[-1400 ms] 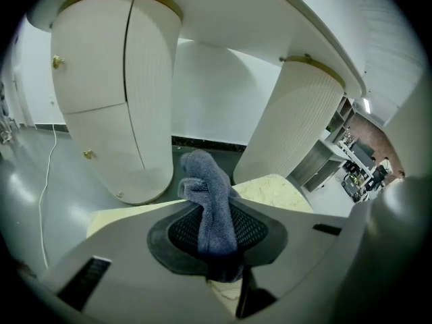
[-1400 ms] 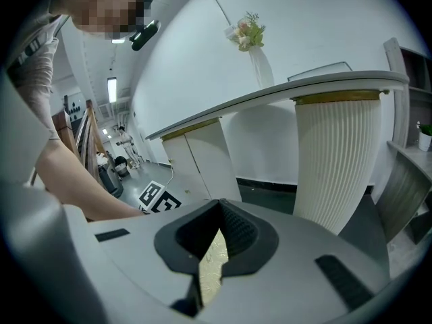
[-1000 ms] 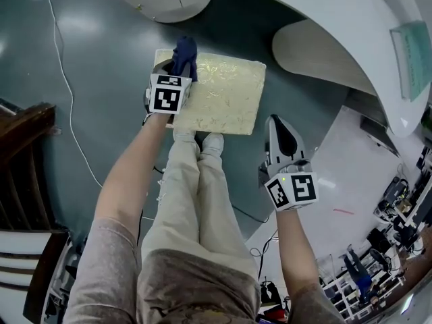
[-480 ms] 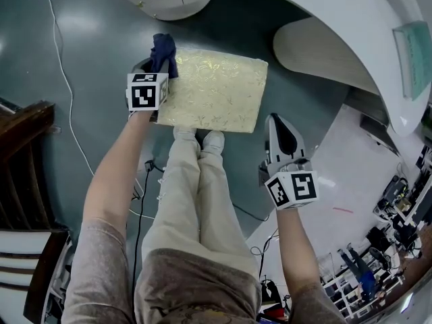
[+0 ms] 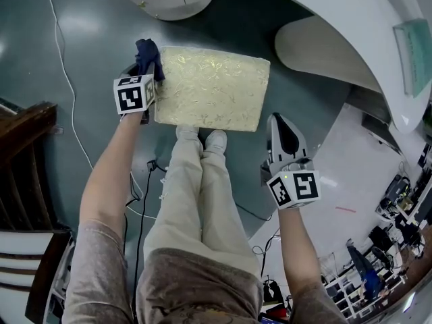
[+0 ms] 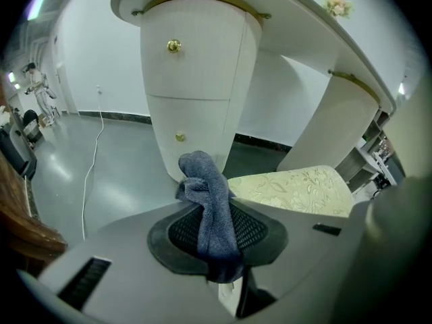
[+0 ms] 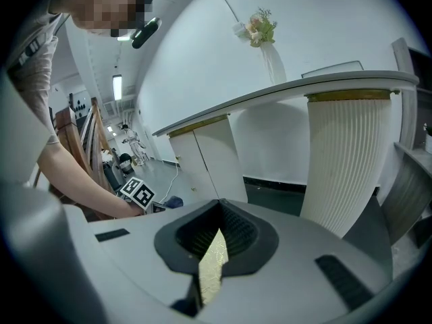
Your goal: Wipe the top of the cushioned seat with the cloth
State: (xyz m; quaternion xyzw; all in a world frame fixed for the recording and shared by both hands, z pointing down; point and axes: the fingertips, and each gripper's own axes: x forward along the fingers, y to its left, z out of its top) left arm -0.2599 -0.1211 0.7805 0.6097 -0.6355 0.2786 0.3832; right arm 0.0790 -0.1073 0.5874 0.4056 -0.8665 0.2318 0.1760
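Left gripper (image 5: 143,69) clamps dark blue cloth (image 5: 146,50) just off far-left corner of seat (image 5: 212,88), over grey floor (image 5: 88,39). Seat cream, leaf-patterned. Shoes (image 5: 200,139) touch seat's near edge. Right gripper (image 5: 280,123) near seat's near-right corner, apart from it, jaws together. White cable (image 5: 63,73) runs along floor at left.

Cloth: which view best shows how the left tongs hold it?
The left gripper view: the cloth fills the middle, pinched between the shut left tongs. The head view shows it small, at the seat's far left corner. The right gripper view barely shows it.
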